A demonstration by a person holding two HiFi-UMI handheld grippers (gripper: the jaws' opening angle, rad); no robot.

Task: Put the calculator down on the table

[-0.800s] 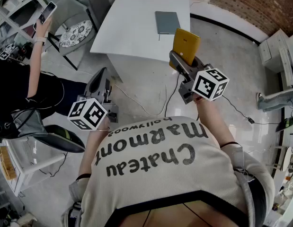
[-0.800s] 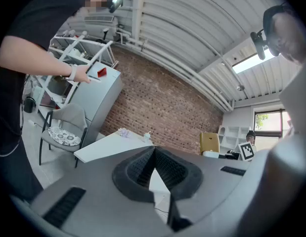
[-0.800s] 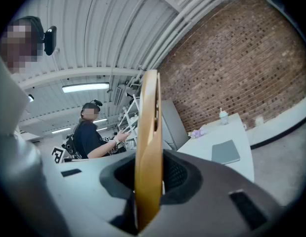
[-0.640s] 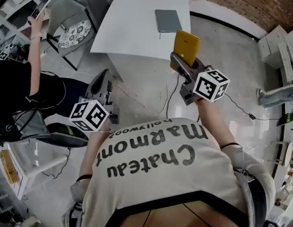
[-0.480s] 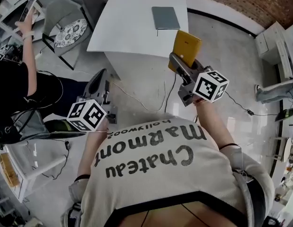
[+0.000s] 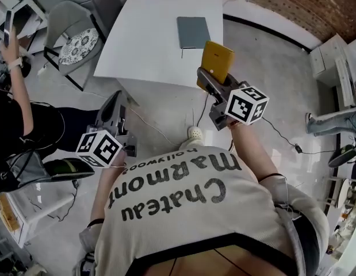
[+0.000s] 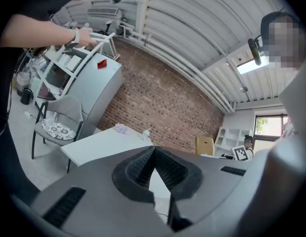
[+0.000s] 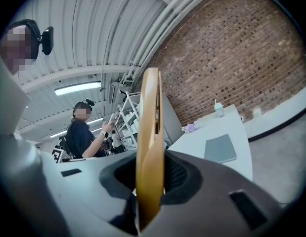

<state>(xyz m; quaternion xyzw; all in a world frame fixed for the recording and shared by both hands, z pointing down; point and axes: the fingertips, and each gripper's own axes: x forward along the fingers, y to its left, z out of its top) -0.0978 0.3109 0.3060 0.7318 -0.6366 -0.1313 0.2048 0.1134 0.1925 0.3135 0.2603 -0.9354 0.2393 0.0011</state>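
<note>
1. Head view: the right gripper (image 6: 209,79) is clamped on the lower edge of the yellow calculator (image 6: 218,61). The calculator stands upright, just off the near edge of the white table (image 6: 149,45) and over bare floor, so it is not yet set down. A grey notebook (image 6: 193,31) lies on the table beyond it. The left gripper (image 6: 111,117) hangs well short of the table. If the calculator were let go here, it would likely fall to the floor.
2. Left gripper view: the jaws are together with nothing between them. The calculator (image 7: 204,145) shows to the right of the table (image 7: 101,144). I cannot tell what the white cubby shelves (image 7: 231,134) past the table hold.
3. Right gripper view: the pads pinch the calculator (image 8: 149,147) edge-on. With so thin a hold it could pivot or slip, or it could come down on the notebook (image 8: 220,148). No container stands on the table, only a small bottle (image 8: 218,107) at its far end.
</note>
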